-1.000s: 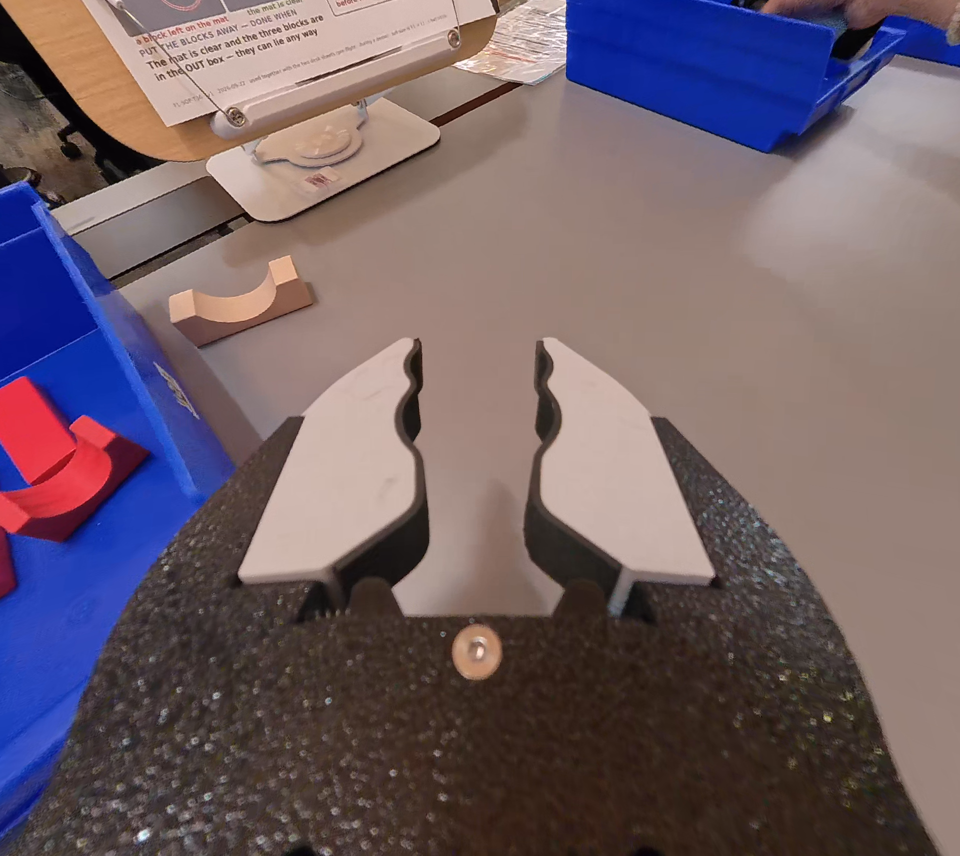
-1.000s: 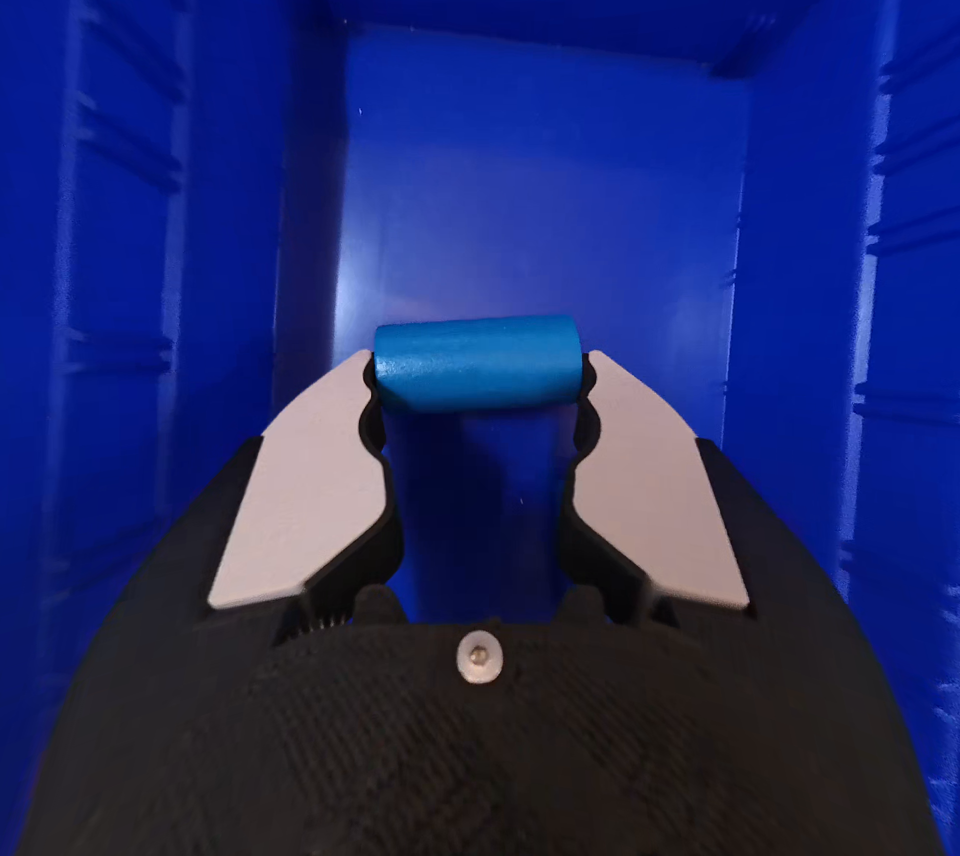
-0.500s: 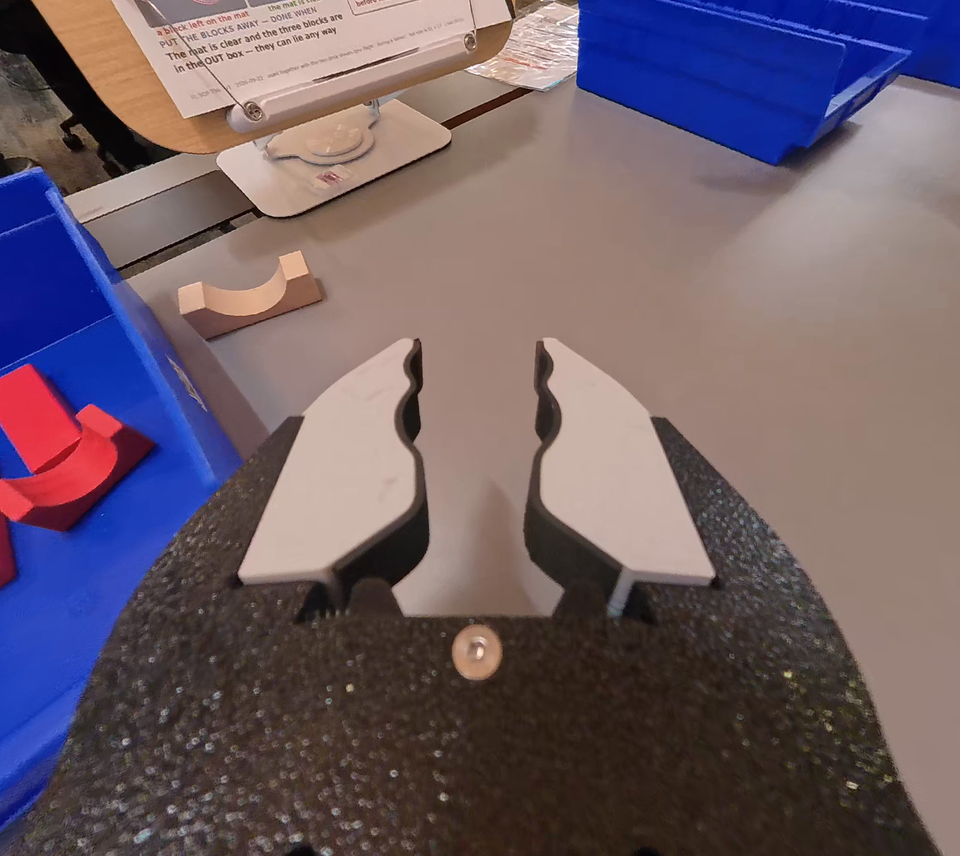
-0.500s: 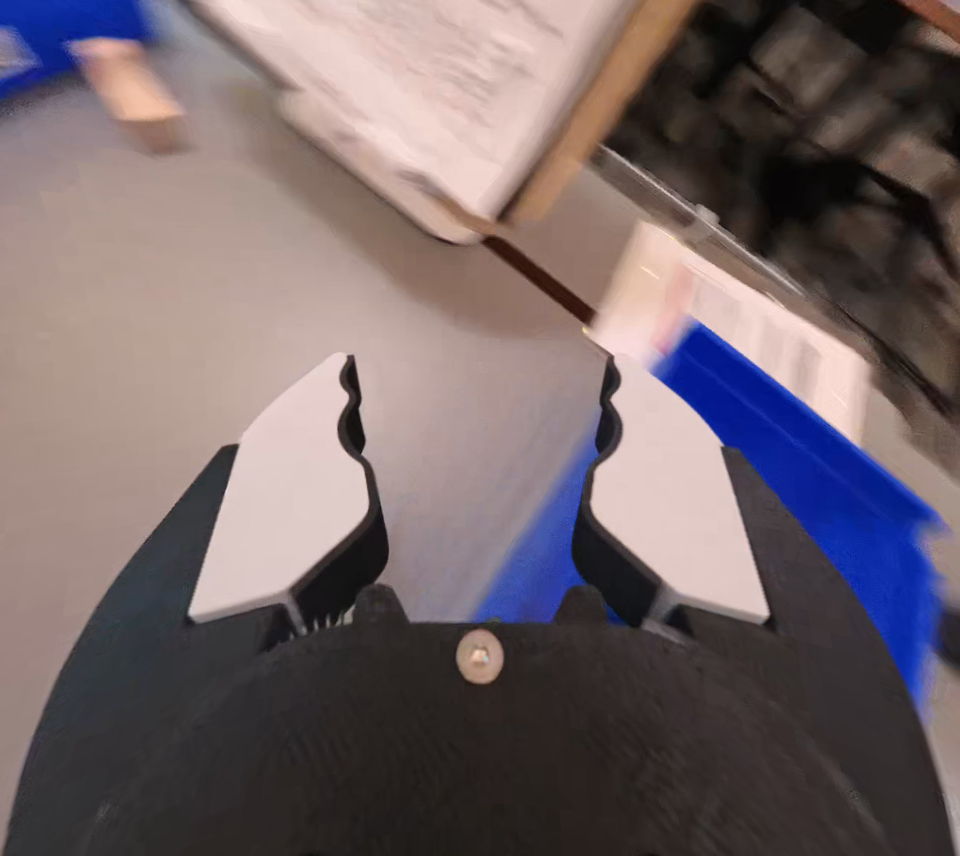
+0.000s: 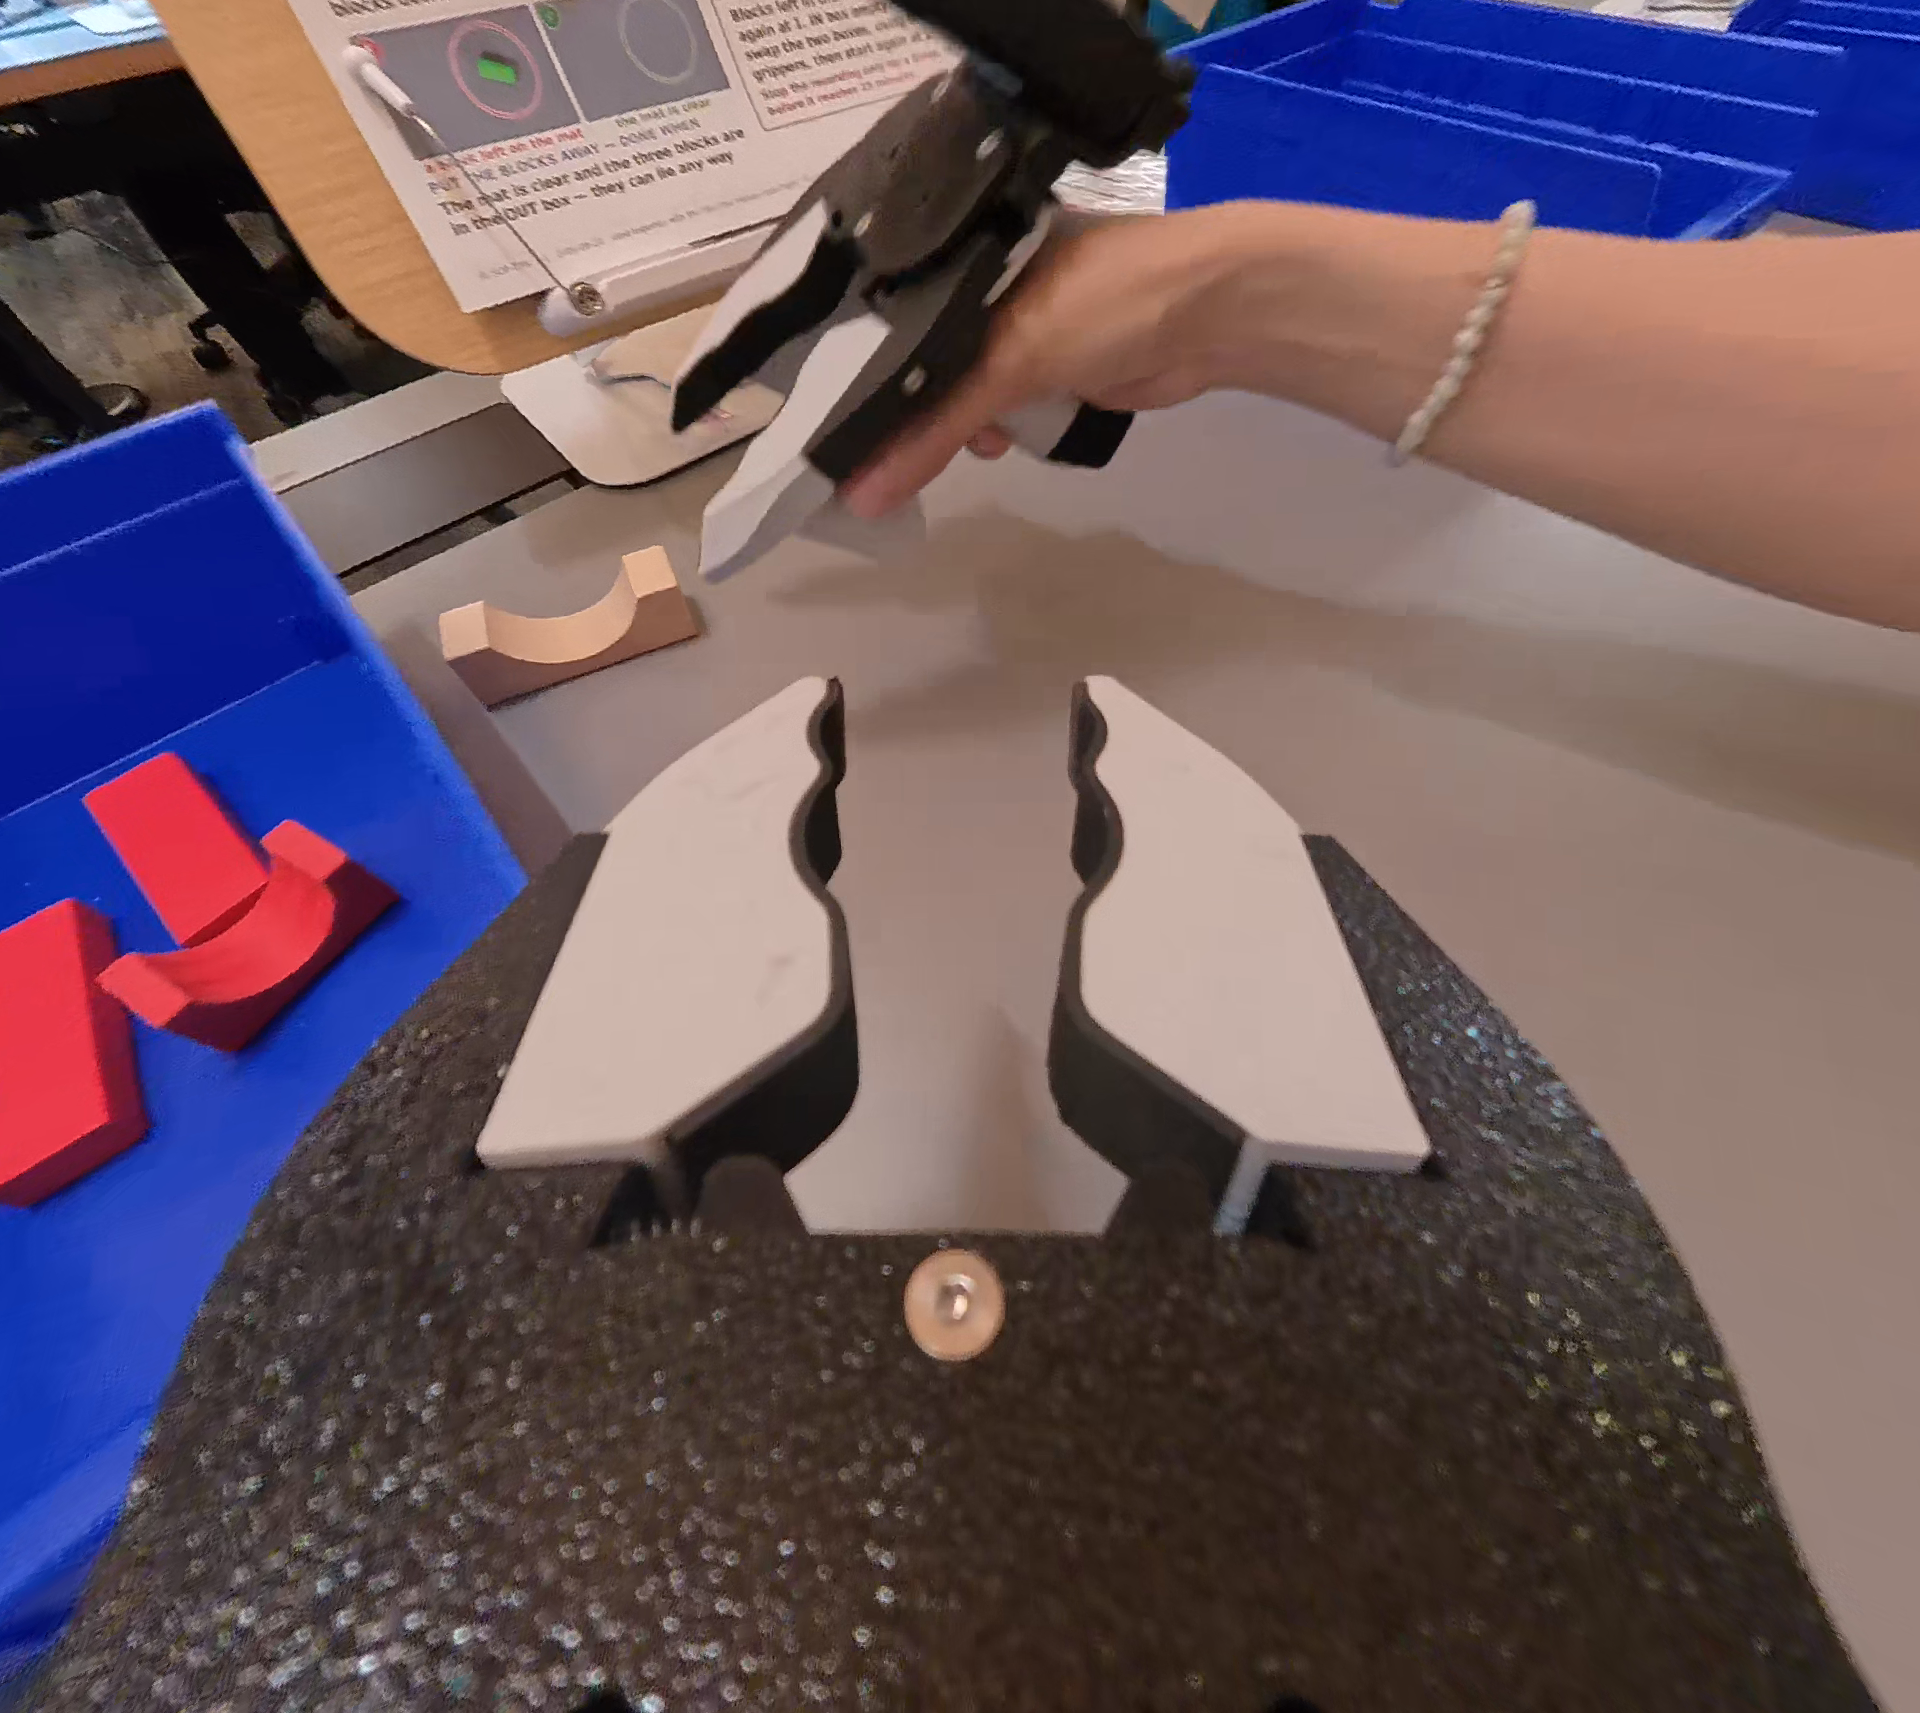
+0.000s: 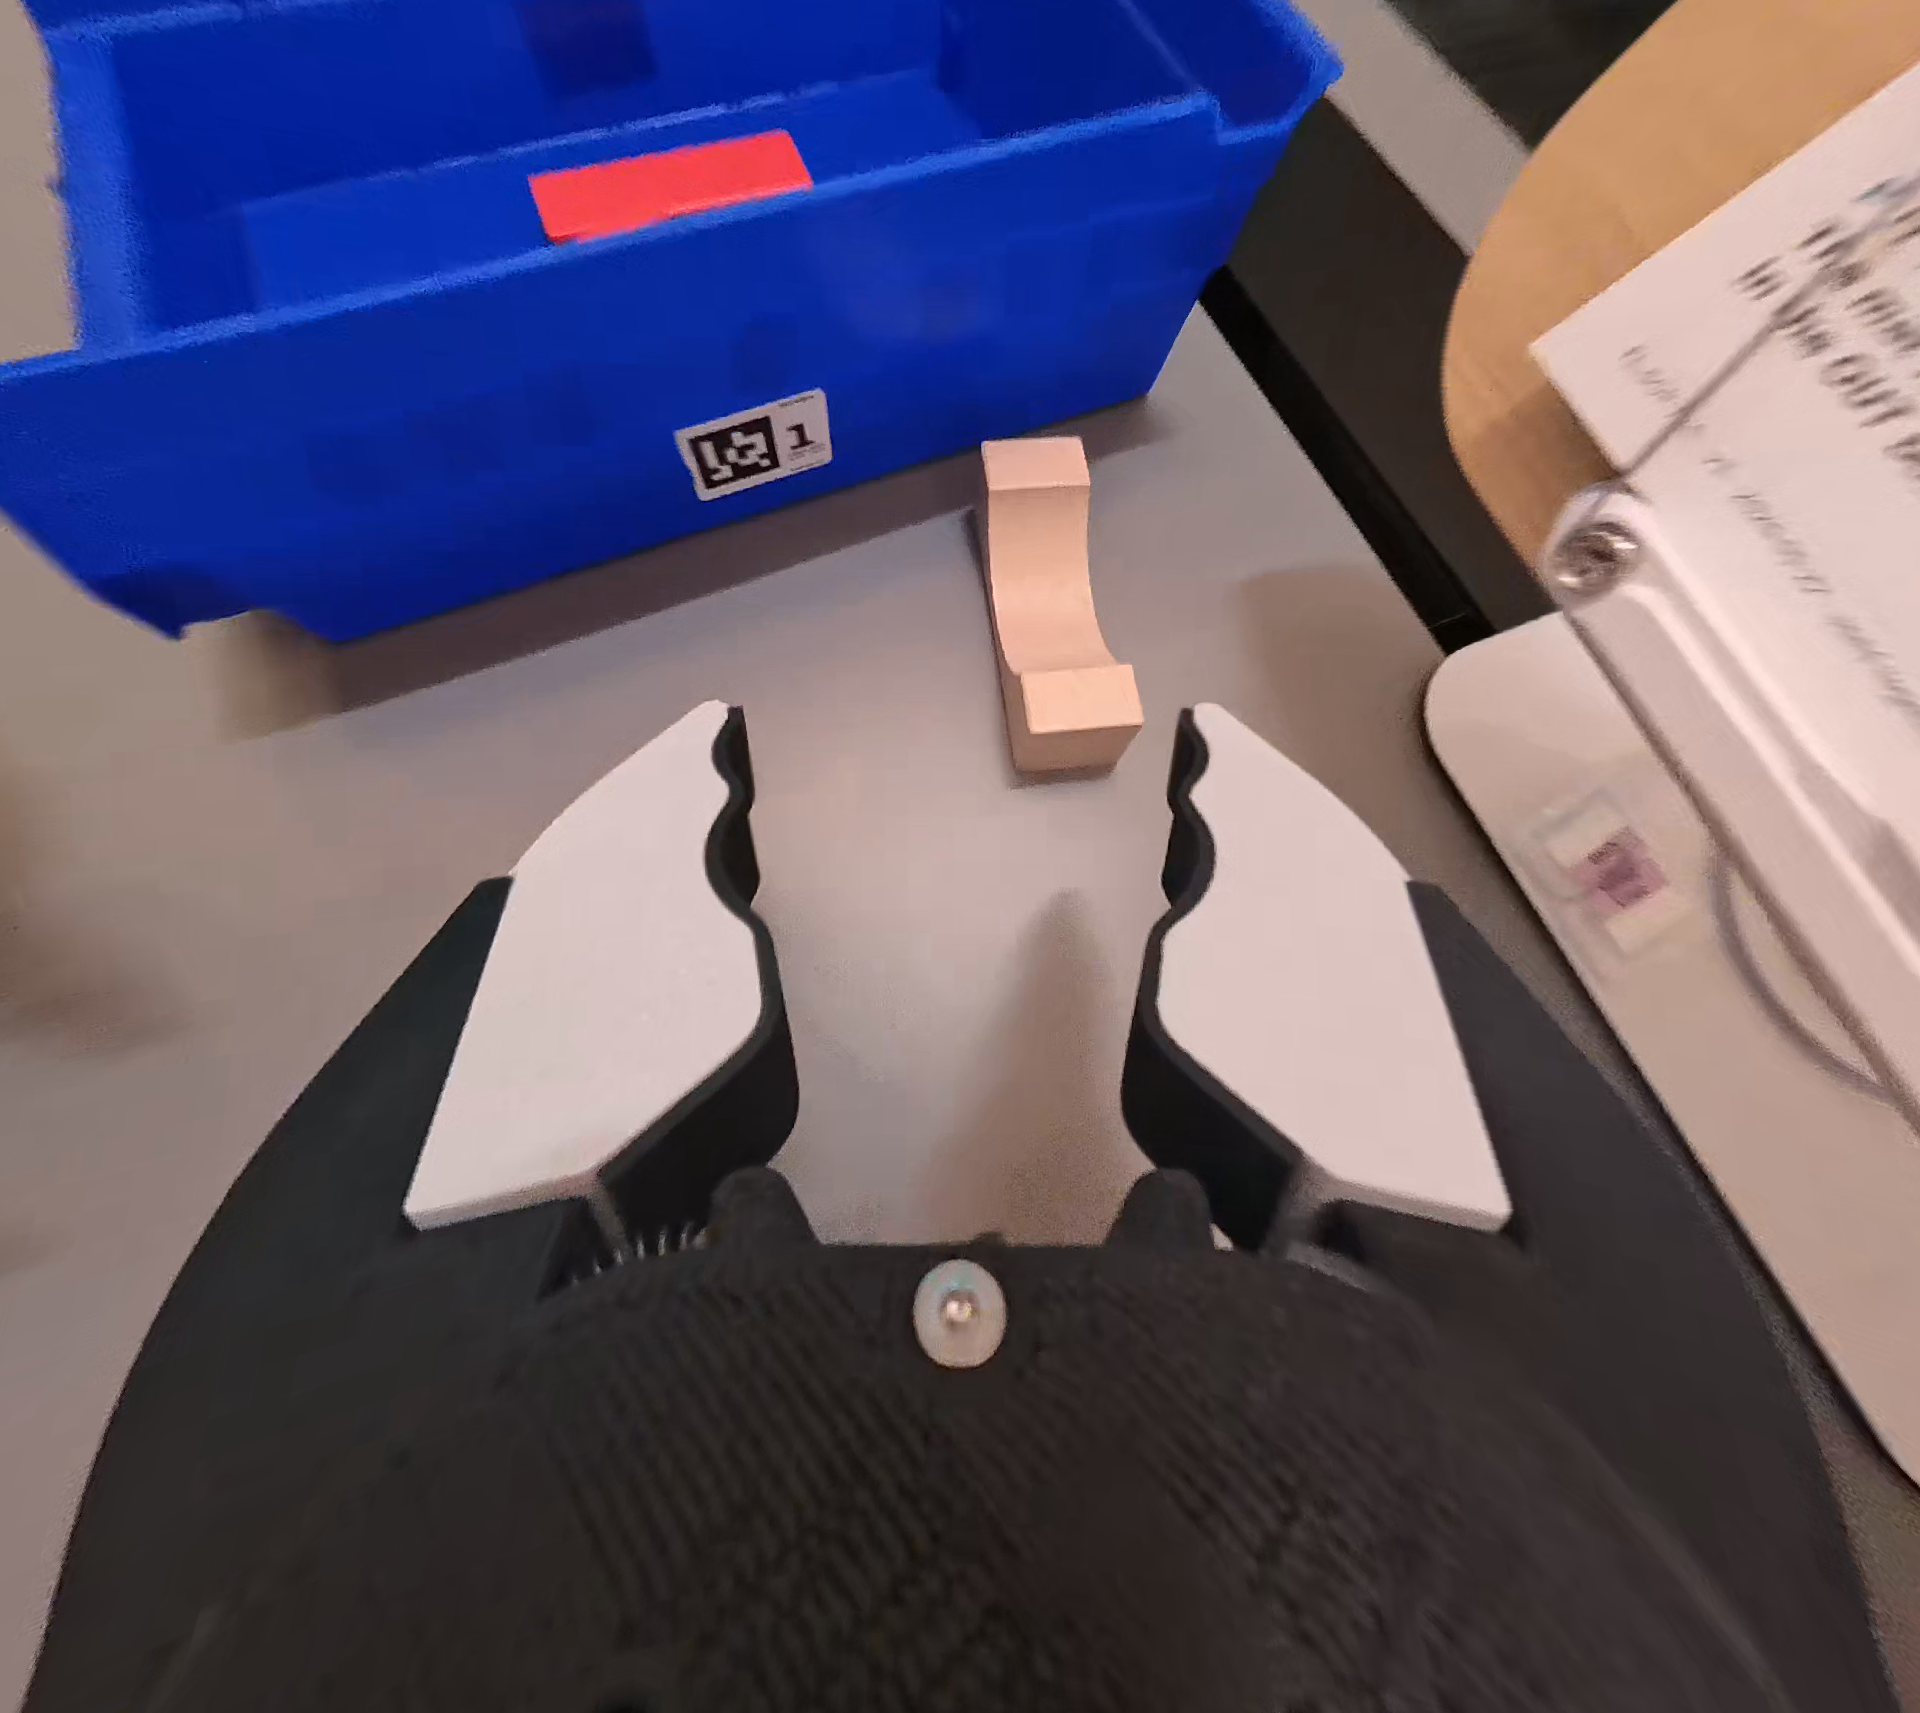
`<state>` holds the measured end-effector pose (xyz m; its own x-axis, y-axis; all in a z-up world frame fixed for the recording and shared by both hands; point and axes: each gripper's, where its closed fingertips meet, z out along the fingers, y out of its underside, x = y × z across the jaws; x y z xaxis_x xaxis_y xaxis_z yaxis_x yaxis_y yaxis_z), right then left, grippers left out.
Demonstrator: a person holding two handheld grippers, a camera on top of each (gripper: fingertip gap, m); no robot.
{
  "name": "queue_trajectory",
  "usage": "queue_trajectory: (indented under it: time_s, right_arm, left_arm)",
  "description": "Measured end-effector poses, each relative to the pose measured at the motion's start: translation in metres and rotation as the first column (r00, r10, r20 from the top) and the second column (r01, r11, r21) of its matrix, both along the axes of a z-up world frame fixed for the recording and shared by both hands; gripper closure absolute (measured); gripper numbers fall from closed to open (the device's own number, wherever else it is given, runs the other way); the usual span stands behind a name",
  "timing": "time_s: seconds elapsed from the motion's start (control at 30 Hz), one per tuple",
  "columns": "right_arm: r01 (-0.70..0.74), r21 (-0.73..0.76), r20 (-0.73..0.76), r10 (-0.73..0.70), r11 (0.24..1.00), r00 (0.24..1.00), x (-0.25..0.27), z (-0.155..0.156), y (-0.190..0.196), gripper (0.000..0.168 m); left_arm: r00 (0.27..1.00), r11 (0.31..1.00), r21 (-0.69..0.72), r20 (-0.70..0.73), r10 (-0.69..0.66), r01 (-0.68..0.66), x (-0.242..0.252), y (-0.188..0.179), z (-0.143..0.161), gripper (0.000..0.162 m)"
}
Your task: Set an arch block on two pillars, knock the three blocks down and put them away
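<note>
A pale wooden arch block [image 6: 1055, 614] lies on the grey table beside a blue bin [image 6: 436, 500]. It also shows in the left wrist view [image 5: 566, 635]. My right gripper [image 6: 961, 733] is open and empty, hovering just short of the block. In the left wrist view the right gripper [image 5: 717, 489] hangs above the block, held by a hand [image 5: 1122, 333]. My left gripper [image 5: 956, 707] is open and empty over the bare table, a little nearer than the block. Red blocks [image 5: 229, 925] lie in the blue bin [image 5: 270, 583] at the left; one red block [image 6: 670, 183] shows in the right wrist view.
An instruction sheet on a wooden board stand [image 5: 499, 105] stands behind the block, its white base [image 6: 1662, 988] close to the right gripper. More blue bins [image 5: 1507, 115] sit at the far right of the grey table [image 5: 1455, 832].
My right gripper let go of a blue cylinder in the far blue bin, left it, and swung across to hover by the wooden arch block. My left gripper stayed open and barely shifted.
</note>
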<state>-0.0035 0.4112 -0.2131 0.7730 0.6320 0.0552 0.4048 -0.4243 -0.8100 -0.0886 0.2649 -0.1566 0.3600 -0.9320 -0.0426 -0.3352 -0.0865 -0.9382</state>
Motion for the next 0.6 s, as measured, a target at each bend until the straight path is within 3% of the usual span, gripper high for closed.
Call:
queue_trajectory:
  time_s: [0.3, 0.43, 0.5, 0.6]
  right_arm:
    - [0.082, -0.142, 0.115, -0.066, 0.986, 0.991, 0.005, -0.062, 0.041, 0.094]
    - [0.074, -0.164, 0.147, -0.050, 0.984, 0.988, 0.004, -0.073, 0.047, 0.109]
    - [0.064, -0.166, 0.136, -0.041, 0.984, 0.990, 0.003, -0.074, 0.048, 0.133]
    - [0.058, -0.173, 0.138, -0.034, 0.983, 0.990, 0.003, -0.073, 0.045, 0.133]
  left_arm:
    - [0.995, 0.999, -0.044, 0.095, 0.027, -0.023, -0.024, 0.015, 0.012, 0.121]
    - [0.992, 0.998, -0.063, 0.122, 0.033, -0.025, -0.030, 0.019, 0.014, 0.121]
    - [0.991, 0.997, -0.074, 0.132, 0.028, -0.018, -0.030, 0.019, 0.014, 0.121]
    - [0.990, 0.997, -0.074, 0.136, 0.025, -0.015, -0.029, 0.019, 0.014, 0.121]
